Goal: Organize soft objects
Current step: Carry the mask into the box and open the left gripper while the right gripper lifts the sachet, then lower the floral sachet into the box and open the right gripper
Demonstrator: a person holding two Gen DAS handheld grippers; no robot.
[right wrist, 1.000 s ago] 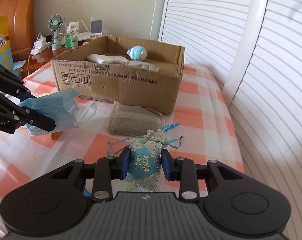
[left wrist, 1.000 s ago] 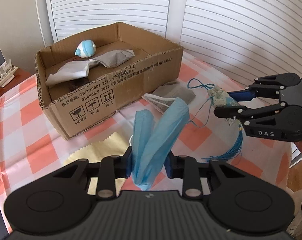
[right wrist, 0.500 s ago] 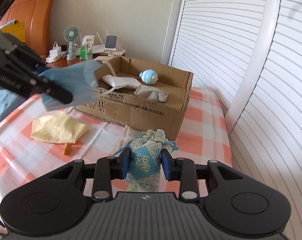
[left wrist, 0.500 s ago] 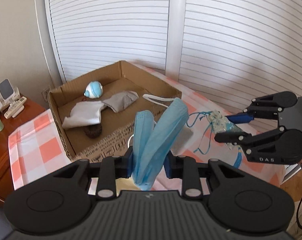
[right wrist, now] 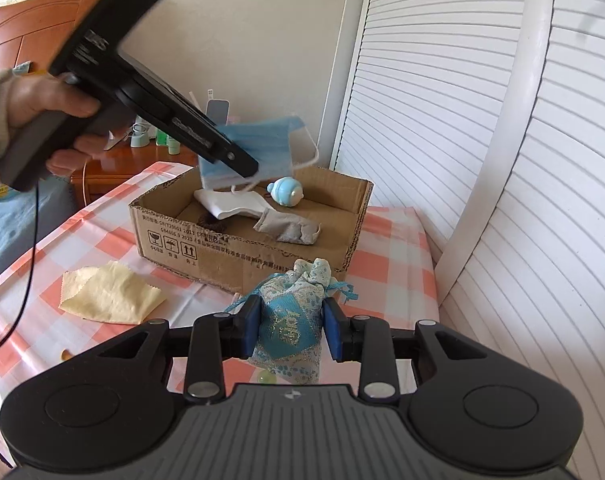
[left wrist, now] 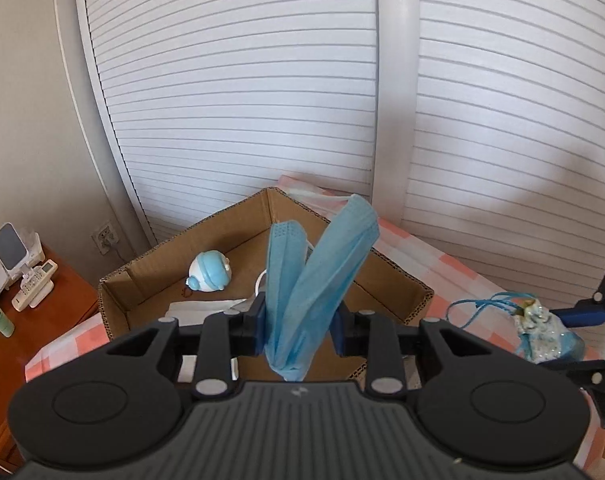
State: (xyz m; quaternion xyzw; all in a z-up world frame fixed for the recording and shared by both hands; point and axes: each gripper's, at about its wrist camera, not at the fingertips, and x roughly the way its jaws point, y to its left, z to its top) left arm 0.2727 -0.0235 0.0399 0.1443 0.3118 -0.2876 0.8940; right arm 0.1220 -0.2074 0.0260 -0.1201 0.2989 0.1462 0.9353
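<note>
My left gripper (left wrist: 298,330) is shut on a folded blue face mask (left wrist: 318,272) and holds it in the air above the open cardboard box (left wrist: 398,280); the mask also shows in the right wrist view (right wrist: 262,146) over the box (right wrist: 238,248). My right gripper (right wrist: 290,330) is shut on a blue-and-white drawstring pouch (right wrist: 290,320), held above the table in front of the box; the pouch also shows in the left wrist view (left wrist: 542,332). Inside the box lie a blue-white round toy (right wrist: 286,192), a white cloth (right wrist: 234,204) and a grey cloth (right wrist: 290,228).
A yellow cloth (right wrist: 110,296) lies on the checked tablecloth (right wrist: 390,272) left of the box. A slatted white door (right wrist: 502,160) runs along the right. A wooden side table (left wrist: 42,320) with small items stands behind the box.
My left gripper has risen and moved forward with the mask, now over the box. My right gripper has lifted the pouch higher and closer to the box.
</note>
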